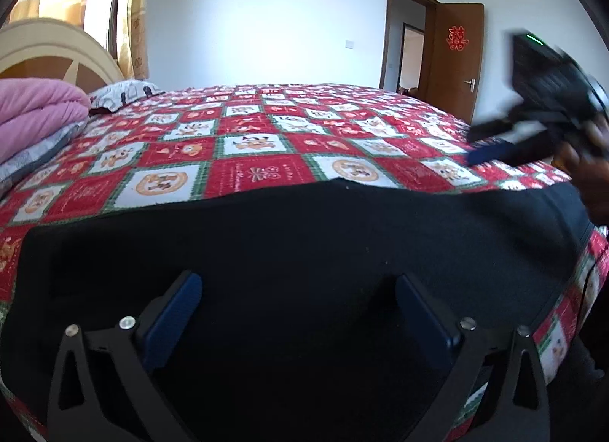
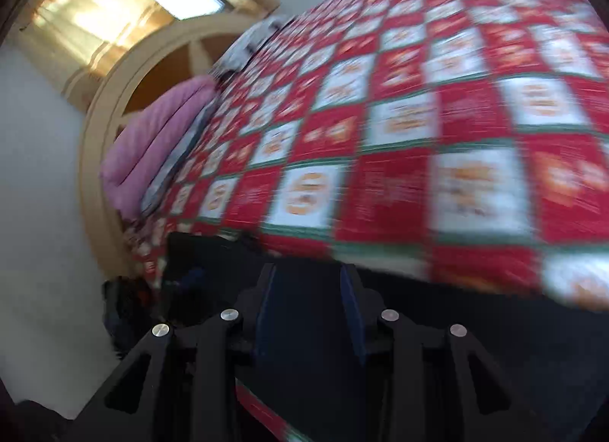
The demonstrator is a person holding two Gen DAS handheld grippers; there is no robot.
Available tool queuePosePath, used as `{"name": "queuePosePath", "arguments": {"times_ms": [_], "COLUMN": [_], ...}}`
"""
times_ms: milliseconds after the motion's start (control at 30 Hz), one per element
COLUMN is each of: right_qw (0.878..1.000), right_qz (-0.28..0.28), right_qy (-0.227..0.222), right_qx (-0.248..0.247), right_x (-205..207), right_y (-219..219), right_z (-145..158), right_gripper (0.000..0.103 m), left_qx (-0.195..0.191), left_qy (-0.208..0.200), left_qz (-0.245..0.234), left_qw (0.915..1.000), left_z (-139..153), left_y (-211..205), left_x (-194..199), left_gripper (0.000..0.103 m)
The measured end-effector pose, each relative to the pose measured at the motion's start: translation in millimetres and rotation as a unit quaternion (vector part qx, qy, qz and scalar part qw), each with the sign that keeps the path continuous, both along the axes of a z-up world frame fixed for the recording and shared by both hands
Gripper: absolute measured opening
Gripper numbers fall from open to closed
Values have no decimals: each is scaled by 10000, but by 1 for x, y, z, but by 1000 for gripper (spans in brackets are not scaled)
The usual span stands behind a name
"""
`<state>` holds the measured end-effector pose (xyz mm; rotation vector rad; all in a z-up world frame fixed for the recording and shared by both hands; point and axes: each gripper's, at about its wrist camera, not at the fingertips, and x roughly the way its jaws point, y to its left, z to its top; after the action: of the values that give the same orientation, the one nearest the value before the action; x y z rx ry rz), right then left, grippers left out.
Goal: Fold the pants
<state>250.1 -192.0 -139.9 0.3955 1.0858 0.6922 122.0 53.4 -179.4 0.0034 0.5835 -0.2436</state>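
Black pants (image 1: 304,236) lie flat across the near edge of the bed. My left gripper (image 1: 297,290) hovers low over them, jaws wide open and empty, blue pads (image 1: 179,305) apart. My right gripper (image 1: 491,145) shows blurred at the right of the left wrist view, above the far right edge of the pants. In the right wrist view my right gripper (image 2: 308,290) has its jaws partly closed with dark cloth (image 2: 308,328) between them; the view is blurred by motion, so the hold is unclear. The other gripper's black body (image 2: 190,271) shows at lower left.
The bed carries a red, white and green checked quilt (image 1: 266,137). A folded pink blanket (image 1: 38,107) and a patterned pillow (image 1: 121,94) lie at the cream headboard (image 1: 57,50). A brown door (image 1: 456,58) stands open at the back right. Curtained window at the left.
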Motion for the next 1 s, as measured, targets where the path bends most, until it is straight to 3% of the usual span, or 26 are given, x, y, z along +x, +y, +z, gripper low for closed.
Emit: {"name": "queuePosePath", "arguments": {"times_ms": [200,367,433,467,500,600,733,867,1000], "right_qw": [9966,9931,9908,9898,9898,9920,9970,9961,9960], "right_qz": [543,809,893,926,925,834,709,598,570], "right_qy": [598,853,1011,1076,1071,946,238,48,-9], "right_qx": [164,-34,-101,-159,-168,-27,195,-649,-685], "right_x": [44,57,60,59,59,59,51,55,55], "right_y": [80,115,123,127,128,125,121,132,128], "right_z": [-21,-35,-41,-45,-46,-39,-4,-22,-38], "right_gripper": [36,36,29,17,7,4,3,2,4], "left_qx": [-108,-100,-116,-125,-125,-104,-85,5,-3], "left_qy": [-149,-205,-223,-230,-241,-260,-279,-286,-289], "left_qz": [-53,-44,-47,-46,-43,-31,-15,13,13], "left_qw": [9998,9997,9997,9996,9996,9996,9996,9996,9996], "left_z": [-3,-4,-4,-4,-4,-5,-5,-5,-6], "left_y": [4,2,2,2,2,1,1,-2,-1], "left_x": [-2,-2,-3,-3,-3,-4,-4,-5,-4], "left_gripper": [103,103,103,103,103,103,103,103,103]}}
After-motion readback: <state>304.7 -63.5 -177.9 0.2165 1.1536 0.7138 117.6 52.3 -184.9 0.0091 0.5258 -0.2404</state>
